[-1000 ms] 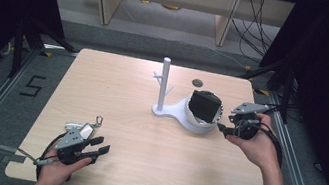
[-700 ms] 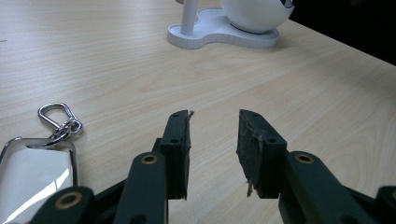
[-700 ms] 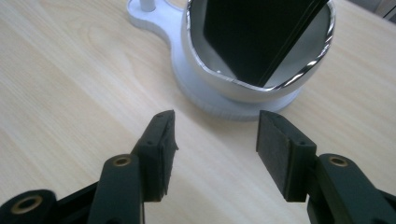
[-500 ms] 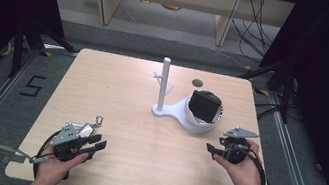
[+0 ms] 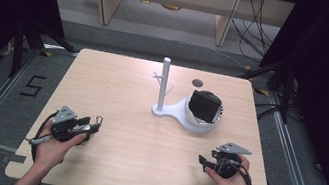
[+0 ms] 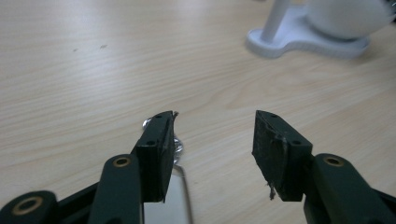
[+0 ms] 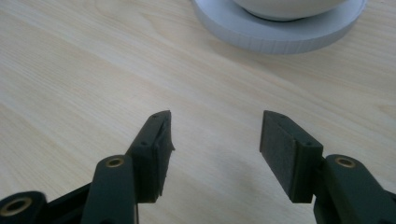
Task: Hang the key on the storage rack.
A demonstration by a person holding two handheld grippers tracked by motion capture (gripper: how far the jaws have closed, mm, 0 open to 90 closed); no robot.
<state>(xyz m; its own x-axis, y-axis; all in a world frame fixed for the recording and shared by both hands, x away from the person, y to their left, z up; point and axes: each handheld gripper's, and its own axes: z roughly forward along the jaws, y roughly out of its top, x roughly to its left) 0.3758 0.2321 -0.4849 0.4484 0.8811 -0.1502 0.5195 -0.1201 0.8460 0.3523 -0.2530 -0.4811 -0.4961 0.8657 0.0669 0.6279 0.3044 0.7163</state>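
Landmark: the white stand [image 5: 163,87], set far of centre on the table [image 5: 119,80].
Thing: a small metal ring piece [image 6: 176,145] was seen near of the stand, well apart from it, on the person's left.
Nearer hand: the left gripper [image 6: 212,140] was right at it; the right gripper [image 7: 215,135] lay near of the stand on the other side.
Left fingers: just opened, released; the piece lay against one jaw, unpressed.
Right fingers: just opened, nothing between.
Axis: apparently along the left jaws, ring end toward the stand.
Judgement: a regrasp would be needed, shifted sideways.
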